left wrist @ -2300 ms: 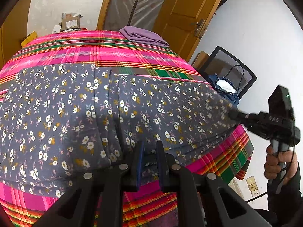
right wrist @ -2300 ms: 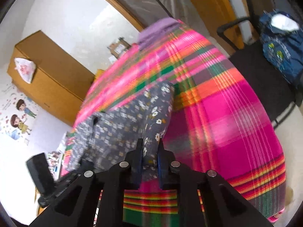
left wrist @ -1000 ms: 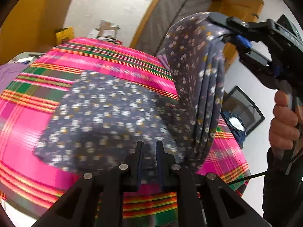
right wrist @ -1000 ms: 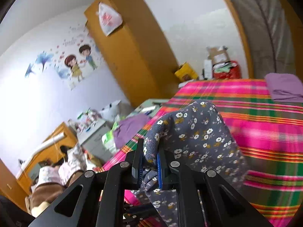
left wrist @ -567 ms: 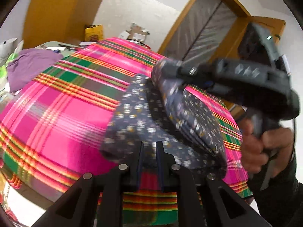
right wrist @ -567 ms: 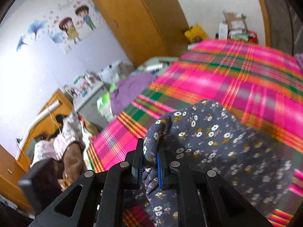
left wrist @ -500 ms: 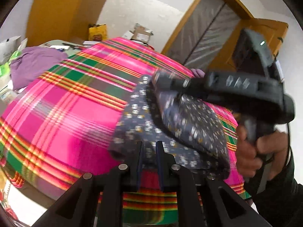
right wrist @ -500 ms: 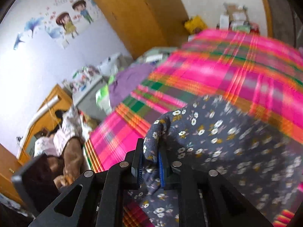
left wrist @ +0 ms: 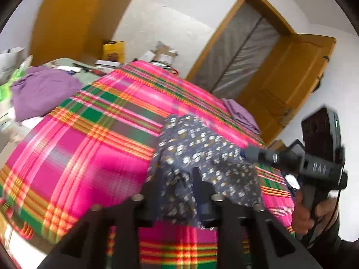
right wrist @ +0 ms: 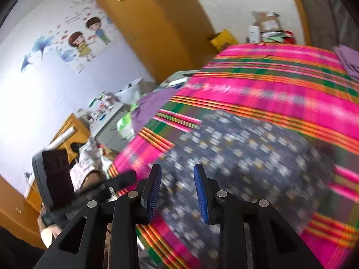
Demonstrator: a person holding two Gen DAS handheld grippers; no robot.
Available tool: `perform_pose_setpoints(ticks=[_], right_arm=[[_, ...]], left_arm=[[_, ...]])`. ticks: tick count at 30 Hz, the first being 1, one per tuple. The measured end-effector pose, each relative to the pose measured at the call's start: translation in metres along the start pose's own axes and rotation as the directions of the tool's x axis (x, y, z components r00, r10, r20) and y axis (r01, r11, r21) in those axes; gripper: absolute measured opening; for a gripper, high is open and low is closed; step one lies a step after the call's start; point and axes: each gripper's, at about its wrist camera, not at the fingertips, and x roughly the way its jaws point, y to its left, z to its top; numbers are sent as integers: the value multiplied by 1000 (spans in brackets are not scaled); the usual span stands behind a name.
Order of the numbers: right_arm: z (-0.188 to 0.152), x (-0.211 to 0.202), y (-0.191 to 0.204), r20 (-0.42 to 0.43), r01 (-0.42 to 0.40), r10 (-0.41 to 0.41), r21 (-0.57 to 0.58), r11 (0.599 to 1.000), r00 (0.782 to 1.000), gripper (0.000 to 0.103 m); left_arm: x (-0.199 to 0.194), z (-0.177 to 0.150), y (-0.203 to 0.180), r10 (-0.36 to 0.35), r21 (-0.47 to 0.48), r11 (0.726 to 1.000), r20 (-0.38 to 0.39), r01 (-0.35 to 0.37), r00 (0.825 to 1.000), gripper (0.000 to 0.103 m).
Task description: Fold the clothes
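A grey-blue floral garment (left wrist: pixel 202 143) lies folded in a heap on the pink plaid bedspread (left wrist: pixel 89 145), near the front edge. My left gripper (left wrist: pixel 177 179) is open, and a loose fold of the garment sags between its fingers. My right gripper (right wrist: pixel 177 179) is open just above the floral garment (right wrist: pixel 246 157), its blue pads (right wrist: pixel 202 192) bare. In the left wrist view the right gripper (left wrist: pixel 246 152) points at the garment's right edge, held by a hand (left wrist: pixel 307 215). The left gripper (right wrist: pixel 125 177) shows at the cloth's left side. Both views are motion-blurred.
A folded purple garment (left wrist: pixel 242 114) lies at the bed's far right corner. More purple cloth (left wrist: pixel 40 89) is heaped on clutter left of the bed. A wooden door (left wrist: pixel 282 85) stands behind, a tall wardrobe (right wrist: pixel 157 22) to the left, and boxes (right wrist: pixel 267 24) at the far end.
The right gripper carried its end of the garment up and across to the left, then opened and let go. The left gripper opened too. The garment now rests doubled over.
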Motion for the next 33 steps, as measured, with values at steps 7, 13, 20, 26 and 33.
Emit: perform_pose_setpoints(ticks=[7,13,20,26,33], right_arm=[[-28,-36,-36,36,42,-46,101,994,998,32],[-36,-51,-56,68,49,-59,148,988,996,32],[-38,-51,-72,87,58,-73,160,985,994,32],[-40,-50,-84,103,122,-140,160,979,985,32],[-35,-53,-100,122,231,-248,134,964,961,31]], left_arm=[[35,10,12,-20,-51,999,-61,17,998,36],[32,2,26,-21,-102,995,-64,14,998,10],[32,-13,51,-23,-186,983,-91,6,996,7],[30,-4,42,18,-128,991,-110,-32,994,9],[9,26,10,85,17,996,-33,-84,996,9]])
